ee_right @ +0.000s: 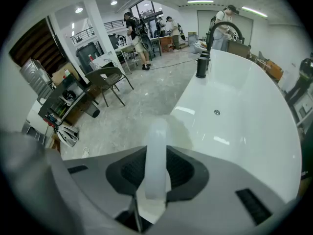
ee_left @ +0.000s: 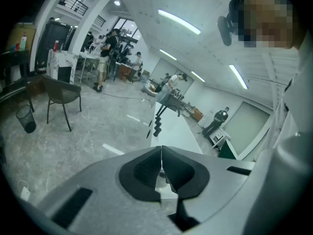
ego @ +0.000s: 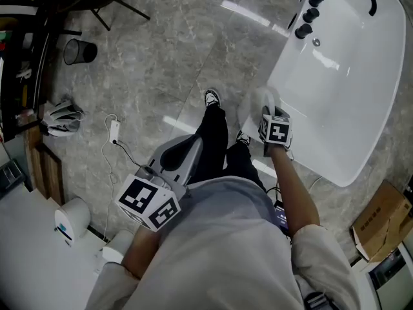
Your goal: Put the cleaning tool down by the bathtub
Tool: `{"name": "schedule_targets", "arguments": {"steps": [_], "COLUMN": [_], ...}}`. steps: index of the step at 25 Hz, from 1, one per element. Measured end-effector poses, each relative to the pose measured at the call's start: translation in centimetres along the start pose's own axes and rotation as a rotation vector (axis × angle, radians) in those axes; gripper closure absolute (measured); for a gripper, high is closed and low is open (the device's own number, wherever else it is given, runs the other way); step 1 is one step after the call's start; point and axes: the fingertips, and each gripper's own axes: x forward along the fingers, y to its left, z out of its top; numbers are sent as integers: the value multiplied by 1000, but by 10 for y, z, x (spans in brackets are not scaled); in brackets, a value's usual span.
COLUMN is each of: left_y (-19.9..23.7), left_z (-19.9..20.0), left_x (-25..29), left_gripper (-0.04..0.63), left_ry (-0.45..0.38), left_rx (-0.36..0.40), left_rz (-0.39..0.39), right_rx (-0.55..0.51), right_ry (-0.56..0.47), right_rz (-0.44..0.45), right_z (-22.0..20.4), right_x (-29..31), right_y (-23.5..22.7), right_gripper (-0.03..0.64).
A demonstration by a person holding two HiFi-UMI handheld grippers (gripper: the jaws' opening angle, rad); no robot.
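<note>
1. Right gripper (ee_right: 157, 156): jaws clamped on the pale, translucent handle of the cleaning tool (ee_right: 157, 131). The handle stands up between the two dark pads and leads away from the camera.
2. Left gripper (ee_left: 161, 153): jaws together, with nothing between the pads.
3. Head view: the right gripper (ego: 266, 112) points steeply down at the outer side of the white bathtub (ego: 348, 76). The tool (ego: 261, 102) shows as a blurred pale shape ahead of it, over the grey stone floor (ego: 161, 57) and just beside the tub wall. Cannot tell whether it touches the floor or the tub.
4. The left gripper (ego: 174, 160) is held low at the person's left side, well apart from the tub.
5. Tub fittings: a black arched faucet (ee_right: 220, 31) at the far end and a row of black knobs (ego: 310, 15) along the rim.
6. The person's shoes (ego: 211, 97) are on the floor near the tub.
7. Surroundings: a dark waste basket (ego: 79, 50) stands on the floor far left, a cardboard box (ego: 381, 221) lies lower right, and a chair (ee_right: 110, 80) stands further back.
</note>
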Motion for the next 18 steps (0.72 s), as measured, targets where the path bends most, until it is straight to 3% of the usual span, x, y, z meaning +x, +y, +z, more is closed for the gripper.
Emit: {"name": "schedule_targets", "arguments": {"steps": [18], "left_y": [-5], "left_z": [-12], "left_x": [-2], "left_gripper": [586], "left_ry": [-22], "left_rx": [-26], "left_rz": [-2], "right_rx": [-35], "right_ry": [43], "right_rz": [22], "right_z": [-6], "right_x": [-8], "right_y": [0], "right_gripper": [492]}}
